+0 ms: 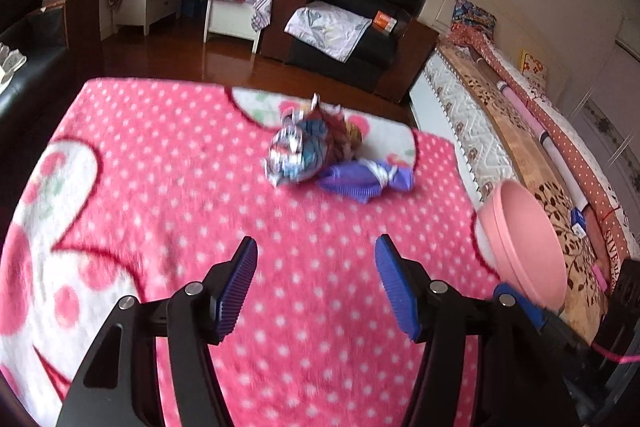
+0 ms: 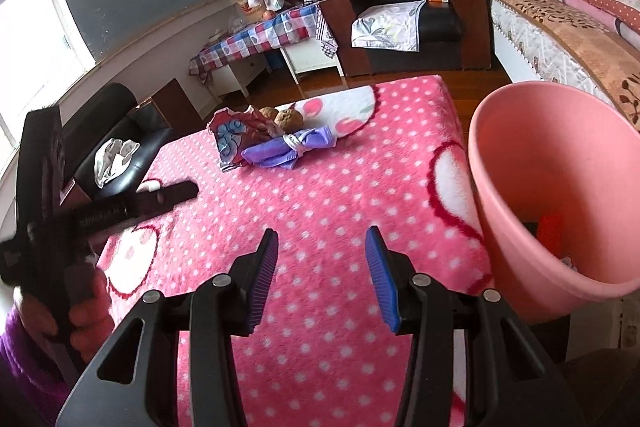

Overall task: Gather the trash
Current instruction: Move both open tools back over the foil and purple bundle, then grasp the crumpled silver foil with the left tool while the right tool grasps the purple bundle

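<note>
A crumpled foil wrapper (image 1: 298, 151) (image 2: 234, 139), a purple knotted wrapper (image 1: 364, 179) (image 2: 288, 149) and brown lumps (image 2: 288, 119) lie together at the far side of the pink dotted blanket (image 1: 160, 187). My left gripper (image 1: 316, 247) hovers above the blanket short of this pile, its jaws wide apart with nothing between them. In the right wrist view a hand (image 2: 84, 311) holds it at the left. My right gripper (image 2: 322, 233) is open and empty too. A pink bin (image 1: 528, 247) (image 2: 560, 195) sits close beside its right finger, tilted, with something red inside.
The bed (image 1: 520, 131) runs along the right, past the blanket's edge. Black armchairs (image 2: 404, 7) and a table with a checked cloth (image 2: 256, 39) stand beyond on the wooden floor (image 1: 180, 59). A black sofa (image 2: 116, 147) lies left of the blanket.
</note>
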`<state>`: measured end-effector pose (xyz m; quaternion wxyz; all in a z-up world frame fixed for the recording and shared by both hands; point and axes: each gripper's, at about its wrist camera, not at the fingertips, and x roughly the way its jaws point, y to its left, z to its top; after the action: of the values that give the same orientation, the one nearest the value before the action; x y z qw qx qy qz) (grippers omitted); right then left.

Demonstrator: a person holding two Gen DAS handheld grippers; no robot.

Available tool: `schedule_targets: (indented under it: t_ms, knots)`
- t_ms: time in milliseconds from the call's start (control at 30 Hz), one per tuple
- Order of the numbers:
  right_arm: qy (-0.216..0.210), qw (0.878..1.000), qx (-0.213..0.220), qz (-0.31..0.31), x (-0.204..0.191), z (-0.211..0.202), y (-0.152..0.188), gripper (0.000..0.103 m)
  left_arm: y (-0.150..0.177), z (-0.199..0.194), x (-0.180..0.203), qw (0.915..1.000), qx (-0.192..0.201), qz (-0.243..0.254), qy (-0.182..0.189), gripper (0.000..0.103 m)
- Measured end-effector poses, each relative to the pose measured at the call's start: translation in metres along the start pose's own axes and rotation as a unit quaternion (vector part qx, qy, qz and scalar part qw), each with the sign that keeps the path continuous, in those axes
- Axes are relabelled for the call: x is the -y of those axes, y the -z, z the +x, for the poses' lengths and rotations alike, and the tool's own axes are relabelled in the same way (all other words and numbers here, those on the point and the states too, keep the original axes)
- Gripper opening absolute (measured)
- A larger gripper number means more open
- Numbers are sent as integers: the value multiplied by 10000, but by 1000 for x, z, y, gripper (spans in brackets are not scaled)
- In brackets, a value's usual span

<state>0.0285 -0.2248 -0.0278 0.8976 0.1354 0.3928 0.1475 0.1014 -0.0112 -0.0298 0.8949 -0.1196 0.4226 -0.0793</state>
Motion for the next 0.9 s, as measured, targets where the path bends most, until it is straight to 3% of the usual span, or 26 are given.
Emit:
schedule_targets:
  t_ms: [233,600,633,700,800,900]
  knots:
    - [-38,9998,-153,104,1,11,2,46,-37,15,3,9989,397,198,-132,60]
    - [-11,9993,-264,251,3,20,2,46,-74,67,-1,9972,432,506,-347,60]
    - [-4,9993,-276,255,2,21,2,46,-74,70,-1,9972,415,533,-323,56]
    - [-19,9992,-293,270,1,23,0,46,-72,74,-3,9976,352,557,-209,31]
    - [-86,9989,-327,335,0,25,-5,46,-65,73,-7,9979,356,512,-157,11]
    - [-254,9978,-376,484,-2,32,-13,46,-56,60,-16,9985,415,350,5,7]
